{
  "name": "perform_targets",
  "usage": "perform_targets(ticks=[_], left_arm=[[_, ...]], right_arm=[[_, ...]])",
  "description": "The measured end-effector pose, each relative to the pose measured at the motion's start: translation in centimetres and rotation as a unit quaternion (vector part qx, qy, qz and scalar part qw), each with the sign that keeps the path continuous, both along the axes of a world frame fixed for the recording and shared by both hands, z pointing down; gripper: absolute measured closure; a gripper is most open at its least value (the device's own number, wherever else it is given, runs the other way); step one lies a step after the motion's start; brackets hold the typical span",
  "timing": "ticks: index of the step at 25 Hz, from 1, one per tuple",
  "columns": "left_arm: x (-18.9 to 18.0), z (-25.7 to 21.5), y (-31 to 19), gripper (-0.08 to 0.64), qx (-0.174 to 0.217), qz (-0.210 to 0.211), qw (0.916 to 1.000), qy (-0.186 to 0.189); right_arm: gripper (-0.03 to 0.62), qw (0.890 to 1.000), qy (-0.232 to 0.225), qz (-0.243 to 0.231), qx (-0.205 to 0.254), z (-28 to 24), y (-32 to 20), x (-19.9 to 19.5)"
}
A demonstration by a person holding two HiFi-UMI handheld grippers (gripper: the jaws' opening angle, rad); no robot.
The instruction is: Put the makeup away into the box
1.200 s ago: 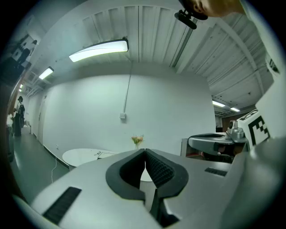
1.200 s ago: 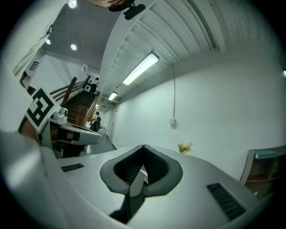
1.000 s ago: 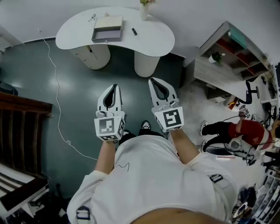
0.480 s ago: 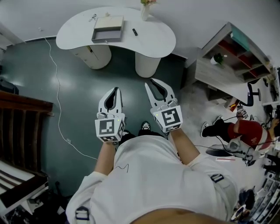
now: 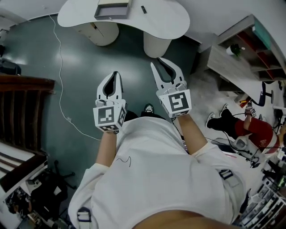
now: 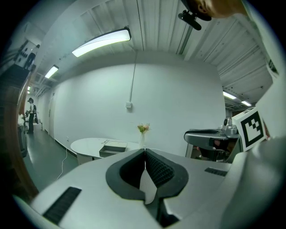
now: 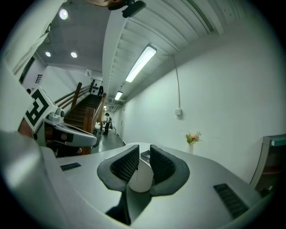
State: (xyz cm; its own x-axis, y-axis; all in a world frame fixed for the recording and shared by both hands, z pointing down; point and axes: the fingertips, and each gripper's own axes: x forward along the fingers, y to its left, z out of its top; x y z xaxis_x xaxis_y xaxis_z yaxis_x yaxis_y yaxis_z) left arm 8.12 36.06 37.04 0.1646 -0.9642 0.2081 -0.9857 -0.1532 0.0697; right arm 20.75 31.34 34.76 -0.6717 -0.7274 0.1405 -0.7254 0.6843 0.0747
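A white curved table [image 5: 165, 20] stands far ahead across the dark floor. On it lie an open grey box [image 5: 111, 8] and a small black makeup item [image 5: 143, 9]. Both grippers are held at waist height, well short of the table. My left gripper [image 5: 114, 74] is shut, its pads meeting with nothing between them. My right gripper [image 5: 160, 62] is open and empty; its jaws have just been opening. The left gripper view shows the table [image 6: 87, 145], the box [image 6: 114, 148] and a vase of flowers [image 6: 143, 133]. In the right gripper view the box [image 7: 146, 155] sits just beyond the jaws.
A dark wooden staircase [image 5: 20, 94] runs along the left. A white cable [image 5: 60, 76] trails over the floor. A shelf unit [image 5: 243, 53] stands at the right, with a person in red [image 5: 257, 129] low beside it. Clutter fills the bottom corners.
The right gripper's jaws have parted from shut to open. The table has slid to the top edge of the head view. Both grippers have shifted slightly forward and down.
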Motion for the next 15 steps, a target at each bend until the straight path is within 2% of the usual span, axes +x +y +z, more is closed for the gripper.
perform_targets(ticks=[5,8,11,15], left_arm=[[0.1,1.7,-1.0,0.540,-0.030,-0.009,0.9995,-0.010],[-1.2,2.5,-2.8,0.540,-0.038,0.001,0.9992,-0.013],[-2.3,4.3,-4.9,0.540,-0.050,0.014,0.9986,-0.002],[-3.7,5.5,-10.3,0.540,-0.047,0.037,0.9981,0.014]], right_arm=[[0.534,1.000,-0.010,-0.004,-0.002,1.8,-2.3,0.6],[0.532,1.000,-0.004,0.009,-0.014,2.7,-4.1,-0.3],[0.523,1.000,0.002,0.018,-0.004,4.0,-5.8,-1.4],[0.517,0.998,0.026,0.043,-0.042,5.5,-8.5,-2.3]])
